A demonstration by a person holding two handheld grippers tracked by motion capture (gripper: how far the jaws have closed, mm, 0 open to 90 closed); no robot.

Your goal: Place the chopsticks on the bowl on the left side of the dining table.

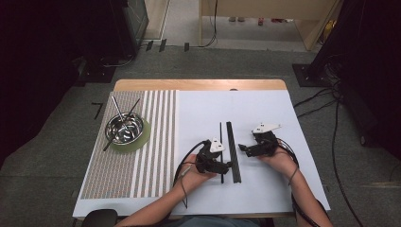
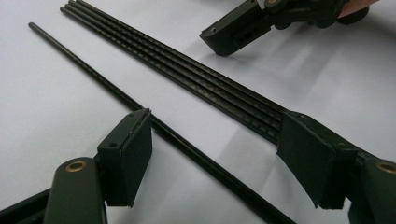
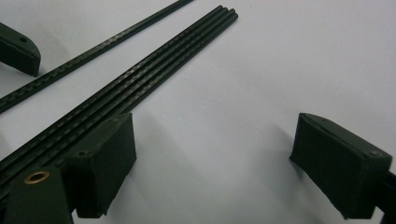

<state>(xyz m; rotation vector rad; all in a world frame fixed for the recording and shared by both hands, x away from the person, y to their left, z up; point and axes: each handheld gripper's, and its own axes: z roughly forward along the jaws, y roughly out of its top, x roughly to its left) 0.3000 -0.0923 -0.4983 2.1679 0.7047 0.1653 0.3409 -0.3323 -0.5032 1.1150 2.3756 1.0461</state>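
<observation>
White worktop [image 1: 265,189] seen from above, with two hand-held grippers working at a set of thin black rods. A single rod [image 1: 221,151] lies apart from, and parallel to, a bundle of rods [image 1: 232,151] packed side by side; both run away from the person near the middle of the white sheet. The left gripper [image 1: 226,165] sits at the near end of the rods, its jaws spread wide — in the left gripper view the single rod [image 2: 154,123] passes between them, close against the left-hand pad, while the bundle [image 2: 187,70] runs up to the right-hand pad; neither is clamped. The right gripper [image 1: 244,149] rests just beside the bundle on its right, jaws likewise apart and holding nothing; in the right gripper view the bundle [image 3: 140,88] runs past one pad. Far left on the worktop: a striped mat [image 1: 142,156] carrying a green plate [image 1: 142,139] with a steel bowl [image 1: 124,128] on it, two utensils leaning in the bowl.
</observation>
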